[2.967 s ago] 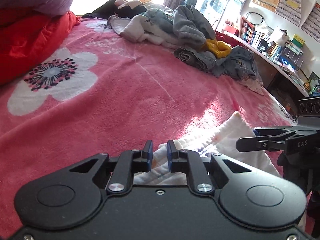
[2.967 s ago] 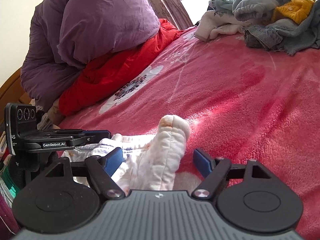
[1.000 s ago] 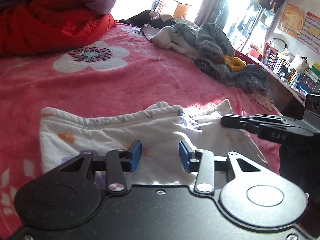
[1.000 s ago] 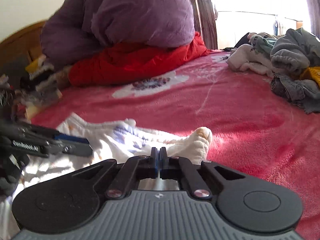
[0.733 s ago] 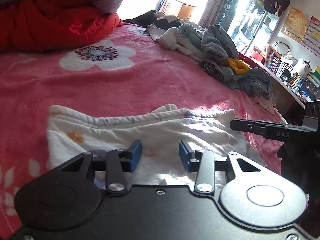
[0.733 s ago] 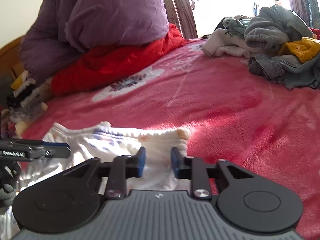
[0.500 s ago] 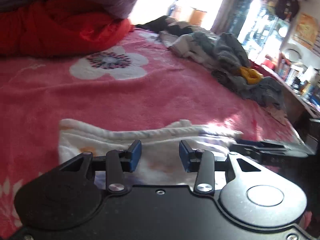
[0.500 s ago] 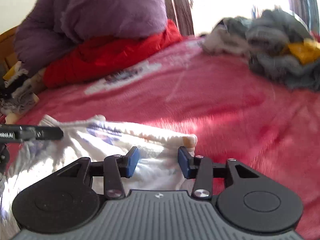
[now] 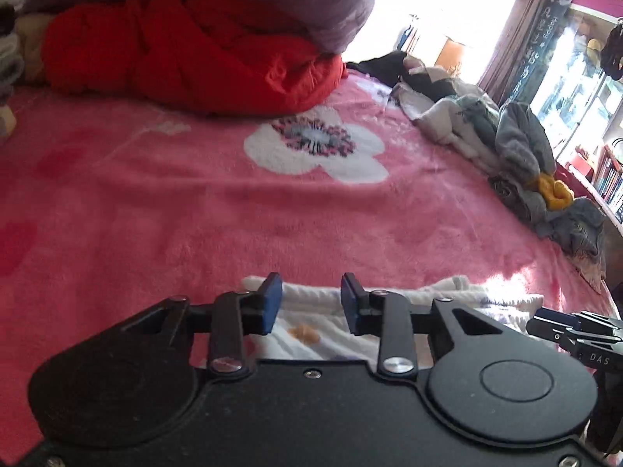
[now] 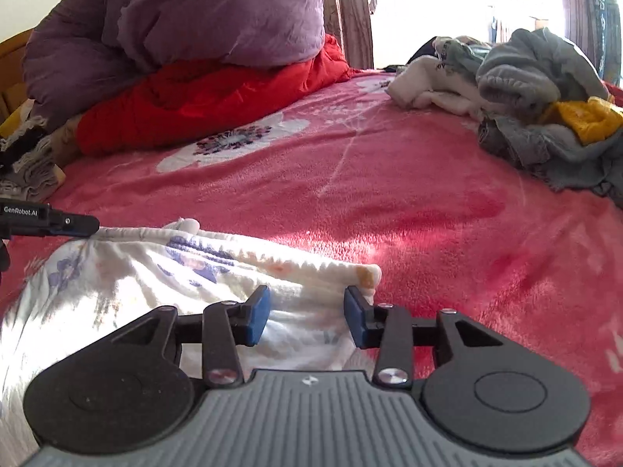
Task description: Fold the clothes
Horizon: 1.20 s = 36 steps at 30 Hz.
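Note:
A white garment with blue and orange flower print [image 10: 163, 272] lies spread flat on the pink blanket [image 10: 389, 194]; it also shows in the left wrist view [image 9: 311, 327]. My left gripper [image 9: 310, 303] is open and empty, just above the garment's far left edge. My right gripper [image 10: 307, 313] is open and empty, over the garment's right end near its corner [image 10: 368, 274]. Each gripper's tip shows at the edge of the other's view.
A pile of unfolded grey, white and yellow clothes [image 10: 525, 89] lies at the far right of the bed. A red quilt [image 9: 187, 54] under a purple duvet [image 10: 202, 15] lies at the far left. A bookshelf [image 9: 607, 179] stands beyond the bed's right edge.
Three seconds ago my left gripper was shut on the bunched garment; one second ago my right was shut. Both have opened, and the garment now lies spread flat. The left gripper has shifted toward its left edge.

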Motion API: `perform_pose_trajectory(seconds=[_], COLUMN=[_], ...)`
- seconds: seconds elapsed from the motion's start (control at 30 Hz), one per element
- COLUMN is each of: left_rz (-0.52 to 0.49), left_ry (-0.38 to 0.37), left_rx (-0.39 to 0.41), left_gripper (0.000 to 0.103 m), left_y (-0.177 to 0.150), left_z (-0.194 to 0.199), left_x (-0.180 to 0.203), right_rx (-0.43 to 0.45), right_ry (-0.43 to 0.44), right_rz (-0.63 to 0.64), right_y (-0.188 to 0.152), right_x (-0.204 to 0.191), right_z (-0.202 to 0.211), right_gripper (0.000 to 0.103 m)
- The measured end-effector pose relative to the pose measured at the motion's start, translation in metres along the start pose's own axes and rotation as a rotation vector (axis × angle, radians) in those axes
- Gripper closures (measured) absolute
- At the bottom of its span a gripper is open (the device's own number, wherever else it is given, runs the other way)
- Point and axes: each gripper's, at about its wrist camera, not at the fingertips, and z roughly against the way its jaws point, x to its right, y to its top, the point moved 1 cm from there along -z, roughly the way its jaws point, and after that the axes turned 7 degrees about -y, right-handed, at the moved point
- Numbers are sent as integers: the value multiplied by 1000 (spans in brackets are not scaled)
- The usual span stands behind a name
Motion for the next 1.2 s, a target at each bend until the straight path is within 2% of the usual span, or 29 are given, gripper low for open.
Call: perform_pose_trajectory(seconds=[0.13,0.23,0.33,0.43,0.63,0.67,0.7,0.73,0.77,0.83,0.9,0.97,1.03,1.07,1.1,1.17,1.2], left_rz=[14,-24,-59,-93,-310,-336,-345,-346,-336,-301,-256,-233,-262,-296,-319,-346,-347], left_ry=[-7,7,10,3,125,142,160,172,171,168,158,129,150,179,196,207,201], left_rx=[42,33,11,-39,-138,-150,-171,-190,-190,-157,-77,-58,-112,-149,-153,-104,-86], left_gripper=[72,72,72,72,71,69,60,59,59,60,60,59,56,55,55,55,55], left_y=[-1,-13,-36,-75,-145,-153,-160,-166,-168,-168,-164,-169,-182,-190,-194,-196,-197], left_z=[30,54,75,94,115,116,115,113,114,122,142,151,147,141,142,154,159], left_x=[5,17,31,46,79,81,80,77,74,70,74,77,81,83,85,94,97], right_rx=[29,42,28,24,7,-11,-29,-55,-87,-58,-30,-16,-78,-88,-75,-47,-33], right_ry=[13,45,67,73,60,48,36,19,0,9,-8,-25,-36,-45,-55,-69,-63], right_rz=[36,84,107,126,178,190,203,212,206,144,130,117,103,100,101,94,65], right_y=[5,-6,-24,-47,-94,-102,-110,-118,-127,-134,-135,-139,-154,-159,-160,-162,-162], right_x=[-6,-19,-32,-48,-77,-79,-81,-82,-77,-67,-67,-67,-62,-61,-61,-61,-59], right_z=[25,53,76,99,138,141,143,143,140,149,165,179,176,177,182,191,197], right_gripper=[59,59,59,59,58,58,56,53,52,53,52,50,47,47,47,47,43])
